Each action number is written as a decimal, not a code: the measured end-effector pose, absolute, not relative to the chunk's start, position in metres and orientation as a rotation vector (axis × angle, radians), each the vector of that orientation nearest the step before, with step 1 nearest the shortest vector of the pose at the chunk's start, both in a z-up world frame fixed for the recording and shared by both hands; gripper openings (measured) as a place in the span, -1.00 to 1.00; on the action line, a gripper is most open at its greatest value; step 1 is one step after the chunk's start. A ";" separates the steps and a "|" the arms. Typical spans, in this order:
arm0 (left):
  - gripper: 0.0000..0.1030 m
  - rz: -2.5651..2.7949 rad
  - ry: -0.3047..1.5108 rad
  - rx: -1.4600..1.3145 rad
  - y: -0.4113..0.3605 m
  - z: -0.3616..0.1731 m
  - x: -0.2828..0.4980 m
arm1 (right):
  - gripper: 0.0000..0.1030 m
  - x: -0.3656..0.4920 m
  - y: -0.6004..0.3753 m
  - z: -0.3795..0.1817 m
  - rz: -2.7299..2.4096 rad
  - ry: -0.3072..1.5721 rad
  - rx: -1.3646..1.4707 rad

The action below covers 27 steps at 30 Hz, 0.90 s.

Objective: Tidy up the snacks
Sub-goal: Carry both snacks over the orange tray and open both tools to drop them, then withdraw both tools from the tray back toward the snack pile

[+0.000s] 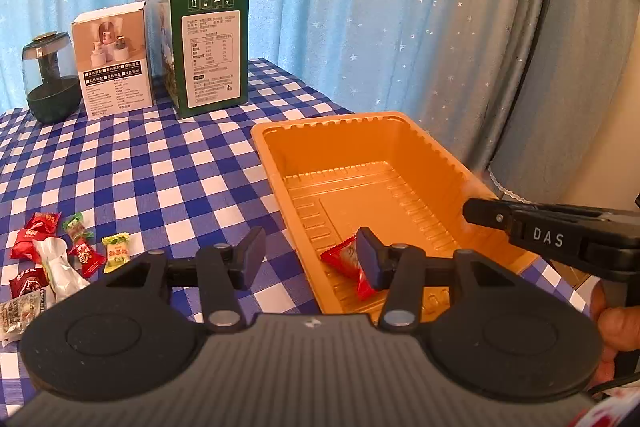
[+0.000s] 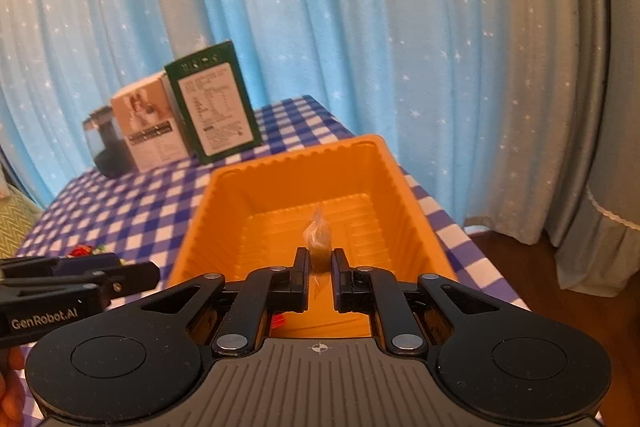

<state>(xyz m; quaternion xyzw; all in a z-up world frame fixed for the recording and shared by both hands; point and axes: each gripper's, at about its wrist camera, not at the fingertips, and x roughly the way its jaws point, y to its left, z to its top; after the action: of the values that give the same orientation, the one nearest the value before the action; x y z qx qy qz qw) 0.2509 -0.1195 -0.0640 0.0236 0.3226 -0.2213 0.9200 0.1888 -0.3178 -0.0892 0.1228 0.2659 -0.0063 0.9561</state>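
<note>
An orange plastic tray (image 1: pixel 360 143) stands on the blue-checked tablecloth (image 1: pixel 132 167). My left gripper (image 1: pixel 311 257) hangs open over the tray's near left corner. A red wrapped candy (image 1: pixel 343 258) lies on the tray floor just beside its right finger, with nothing gripping it. Several more wrapped candies (image 1: pixel 60 259), red, green, yellow and white, lie in a pile on the cloth at the left. My right gripper (image 2: pixel 320 259) is shut on a brown candy in a clear wrapper (image 2: pixel 319 247), held above the tray (image 2: pixel 280 183) near its front wall. In the left wrist view the right gripper (image 1: pixel 480 213) reaches in over the tray's right rim.
At the back of the table stand a green carton (image 1: pixel 210 51), a white box (image 1: pixel 114 61) and a dark glass jar (image 1: pixel 50 79). A starred blue curtain (image 1: pixel 360 7) hangs behind. The table's edge runs close along the tray's right side, with floor (image 2: pixel 540 287) beyond.
</note>
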 end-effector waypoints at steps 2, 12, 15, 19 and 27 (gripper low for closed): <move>-0.06 -0.453 0.663 0.058 -0.118 -0.064 0.249 | -0.76 0.191 -0.314 -0.089 -0.008 0.538 0.239; -0.02 -0.419 0.652 0.068 -0.103 -0.053 0.242 | 0.15 0.183 -0.321 -0.076 -0.055 0.466 0.324; 0.02 -0.408 0.641 0.083 -0.096 -0.051 0.238 | 0.15 0.180 -0.320 -0.071 -0.063 0.441 0.333; 0.03 -0.374 0.654 0.074 -0.079 -0.051 0.235 | 0.15 0.179 -0.310 -0.068 -0.042 0.437 0.328; 0.08 -0.286 0.643 0.070 -0.032 -0.059 0.230 | 0.15 0.182 -0.263 -0.067 0.061 0.438 0.214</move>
<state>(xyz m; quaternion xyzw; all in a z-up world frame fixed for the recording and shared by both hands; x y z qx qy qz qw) 0.2303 -0.0321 -0.0589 0.0342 0.3150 -0.1401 0.9381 0.1824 -0.2634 -0.0672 0.1059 0.2170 0.0300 0.9699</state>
